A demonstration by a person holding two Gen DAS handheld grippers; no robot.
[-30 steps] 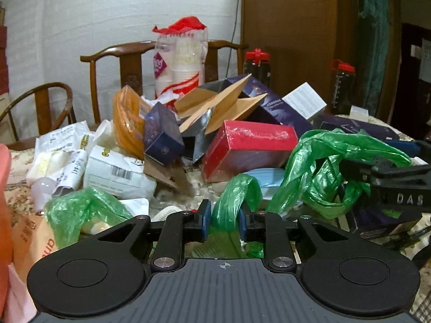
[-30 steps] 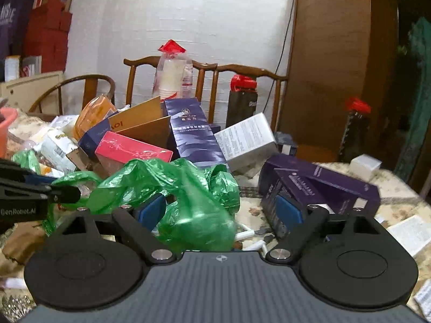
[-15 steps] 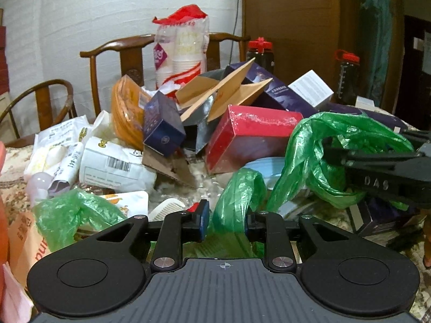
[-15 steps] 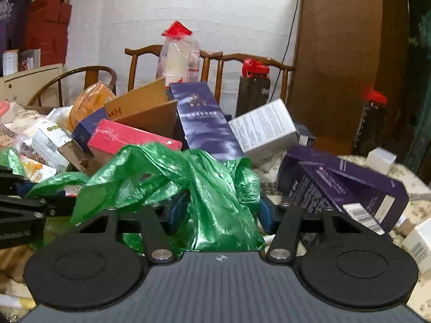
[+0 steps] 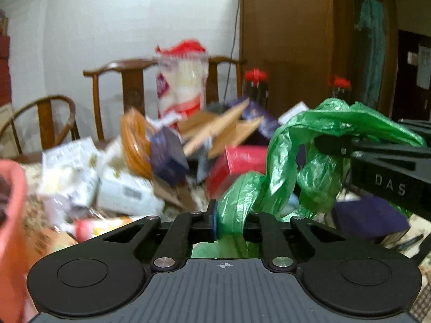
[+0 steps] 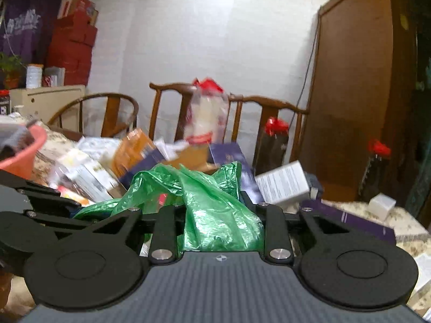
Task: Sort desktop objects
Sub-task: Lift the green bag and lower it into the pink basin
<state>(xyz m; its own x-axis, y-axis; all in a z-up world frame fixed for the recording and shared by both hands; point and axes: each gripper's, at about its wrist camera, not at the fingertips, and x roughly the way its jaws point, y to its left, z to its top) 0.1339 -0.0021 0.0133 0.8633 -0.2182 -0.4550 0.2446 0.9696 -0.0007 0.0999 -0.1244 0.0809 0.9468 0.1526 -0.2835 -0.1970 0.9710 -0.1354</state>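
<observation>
A crumpled green plastic bag (image 5: 293, 145) hangs stretched between my two grippers above the cluttered table. The left gripper (image 5: 230, 220) is shut on one twisted end of the bag. In the right wrist view the right gripper (image 6: 215, 204) has its jaws closing on a bunched part of the same green plastic bag (image 6: 210, 202), which hides the pads. In the left wrist view, the right gripper (image 5: 377, 167) reaches in from the right with the bag draped over its tip. The left gripper (image 6: 40, 202) shows at the left edge of the right wrist view.
Behind the bag lies a pile of boxes: a red box (image 5: 237, 167), a white box (image 6: 282, 185), a long purple box (image 6: 350, 218). A pink basin (image 6: 24, 156) stands at the left. A sleeve of paper cups (image 5: 183, 86), red-capped bottles (image 6: 272, 140) and wooden chairs stand at the back.
The left jaws closed tight on the bag's end and the right jaws narrowed around its bulk. Both grippers rose, lifting the bag off the table; the view is now blurred.
</observation>
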